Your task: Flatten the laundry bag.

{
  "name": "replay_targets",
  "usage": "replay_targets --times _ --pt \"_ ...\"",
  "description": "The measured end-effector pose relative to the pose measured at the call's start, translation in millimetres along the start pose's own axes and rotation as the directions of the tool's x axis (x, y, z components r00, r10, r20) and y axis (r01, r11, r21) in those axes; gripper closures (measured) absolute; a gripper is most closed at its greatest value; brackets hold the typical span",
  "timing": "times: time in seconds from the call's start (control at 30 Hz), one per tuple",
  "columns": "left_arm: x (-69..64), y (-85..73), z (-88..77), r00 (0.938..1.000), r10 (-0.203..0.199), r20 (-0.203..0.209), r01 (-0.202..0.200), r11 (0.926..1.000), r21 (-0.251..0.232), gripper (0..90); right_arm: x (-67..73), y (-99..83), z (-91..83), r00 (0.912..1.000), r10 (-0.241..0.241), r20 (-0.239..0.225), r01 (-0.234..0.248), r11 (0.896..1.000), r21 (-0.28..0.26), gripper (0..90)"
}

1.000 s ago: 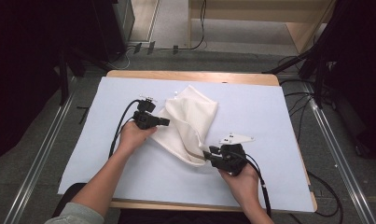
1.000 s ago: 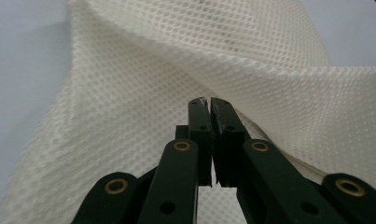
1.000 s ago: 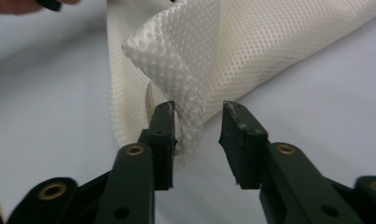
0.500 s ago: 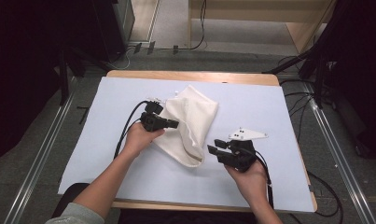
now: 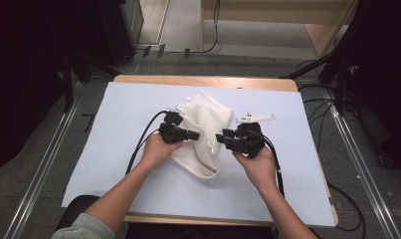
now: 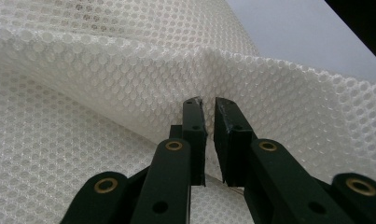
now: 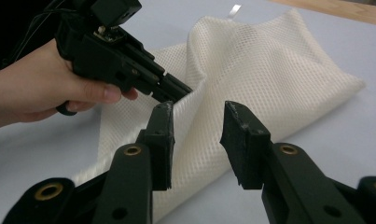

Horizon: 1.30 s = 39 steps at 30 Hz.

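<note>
We note the right gripper (image 5: 222, 137) has let go of the white mesh fabric bag (image 5: 204, 130), lifted clear, jaws apart and empty. The left gripper (image 5: 195, 134), jaws just easing open, barely parted, rests at a fold. The bag lies mid-tabletop; a regrasp seems next.

- The pale blue sheet (image 5: 113, 149) lies bare on both sides of the white mesh bag (image 5: 208, 119), wide enough for a hand to pass left or right.
- The mesh bag fills the middle, with a raised fold standing right at the left gripper (image 5: 195, 134).
- The right gripper (image 5: 220, 138) faces the left one across the bag, with a narrow gap between them.
- Both forearms cross the near edge.
</note>
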<state>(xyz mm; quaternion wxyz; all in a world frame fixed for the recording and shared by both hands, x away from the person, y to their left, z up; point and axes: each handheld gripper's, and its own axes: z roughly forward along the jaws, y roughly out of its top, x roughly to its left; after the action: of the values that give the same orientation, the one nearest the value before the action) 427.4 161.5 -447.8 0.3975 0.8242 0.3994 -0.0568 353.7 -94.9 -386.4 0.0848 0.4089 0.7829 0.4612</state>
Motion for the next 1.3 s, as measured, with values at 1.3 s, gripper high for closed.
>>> replay_targets --times 1.3 --pt "43.8 -9.8 -60.7 0.9854 -0.061 -0.159 0.054 0.9974 -0.049 68.6 1.7 1.5 -2.8 0.9982 -0.028 0.053 0.026 0.999 0.035 88.4"
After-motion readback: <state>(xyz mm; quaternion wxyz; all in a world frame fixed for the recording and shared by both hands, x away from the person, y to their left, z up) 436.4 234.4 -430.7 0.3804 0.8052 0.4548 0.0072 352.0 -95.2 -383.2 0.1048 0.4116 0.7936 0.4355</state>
